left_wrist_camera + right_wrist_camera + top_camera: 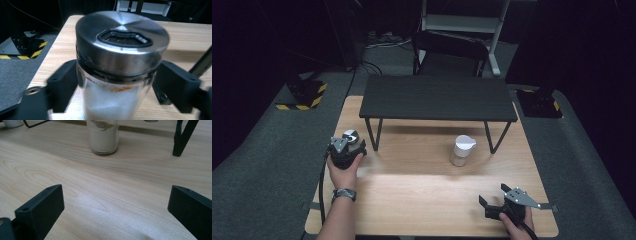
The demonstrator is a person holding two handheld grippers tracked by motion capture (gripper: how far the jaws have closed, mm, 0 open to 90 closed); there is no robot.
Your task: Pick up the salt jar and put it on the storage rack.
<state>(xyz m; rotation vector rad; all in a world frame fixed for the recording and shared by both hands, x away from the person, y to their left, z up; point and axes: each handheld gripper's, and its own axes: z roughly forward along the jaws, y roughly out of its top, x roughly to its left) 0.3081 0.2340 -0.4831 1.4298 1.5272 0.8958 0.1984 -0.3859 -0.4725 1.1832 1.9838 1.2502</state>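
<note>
The left gripper point(348, 148) has its jaws closed against both sides of a glass shaker jar point(117, 75) with a brushed steel lid (pale powder inside, an orange smear under the rim). In the high view the jar sits at the left middle of the counter point(422, 200), beside the front left leg of the black shelf point(437, 97). The right gripper point(497, 202) rests at the lower right, jaws wide with nothing between them. A white-capped jar point(462, 150) stands centre frame.

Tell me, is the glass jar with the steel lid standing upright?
Upright: the glass jar with the steel lid stands on its base, lid on top.
</note>
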